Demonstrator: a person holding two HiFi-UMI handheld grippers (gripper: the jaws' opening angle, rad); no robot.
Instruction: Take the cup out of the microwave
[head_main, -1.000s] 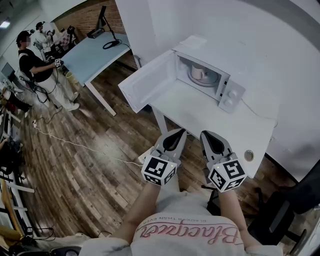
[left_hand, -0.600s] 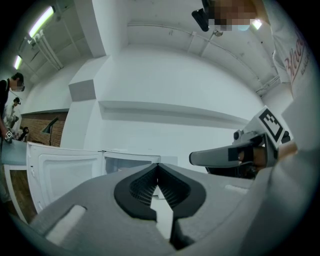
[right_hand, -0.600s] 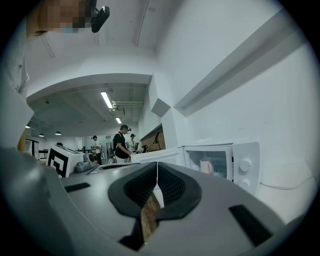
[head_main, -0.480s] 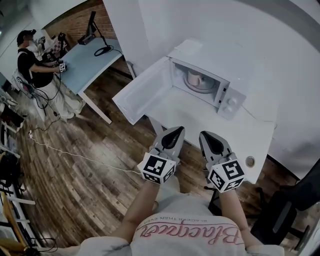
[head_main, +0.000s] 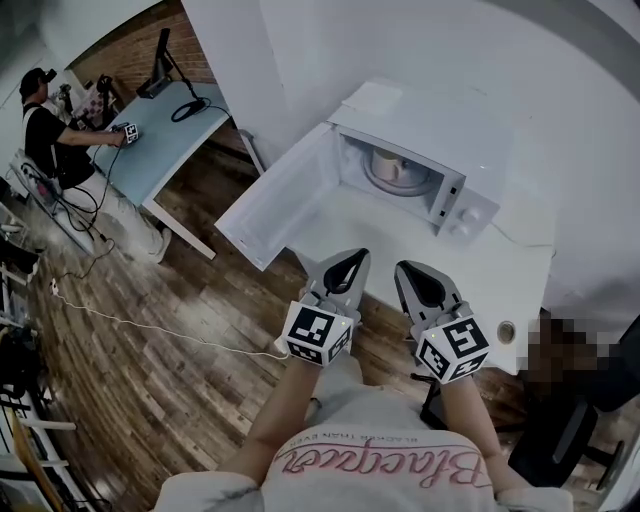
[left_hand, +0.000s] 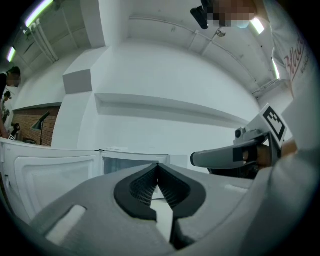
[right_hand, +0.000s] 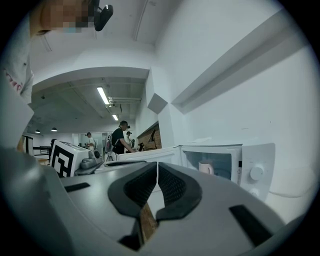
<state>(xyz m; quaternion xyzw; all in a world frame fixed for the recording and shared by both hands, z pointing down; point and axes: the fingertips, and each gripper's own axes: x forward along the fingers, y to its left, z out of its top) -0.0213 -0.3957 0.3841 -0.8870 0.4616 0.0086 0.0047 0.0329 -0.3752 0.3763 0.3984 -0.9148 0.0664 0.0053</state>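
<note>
The white microwave (head_main: 470, 150) stands on a white table (head_main: 500, 280) with its door (head_main: 280, 210) swung open to the left. A pale cup (head_main: 388, 165) sits on the turntable inside, and the same cup (right_hand: 205, 168) shows through the opening in the right gripper view. My left gripper (head_main: 351, 261) and right gripper (head_main: 412, 270) are held side by side, level, at the table's near edge, well short of the cup. Both are shut with nothing between their jaws, which meet at the tips, as the left gripper (left_hand: 158, 165) and the right gripper (right_hand: 157, 164) show in their own views.
The open door juts out left of the table over the wooden floor (head_main: 150, 380). A small round object (head_main: 506, 331) lies at the table's near right corner. A black chair (head_main: 570, 430) stands lower right. A person (head_main: 55, 140) works at a blue table (head_main: 160, 130) far left.
The microwave and table have drawn closer in the head view, and both grippers now reach over the table's near edge. Their jaws stay shut.
</note>
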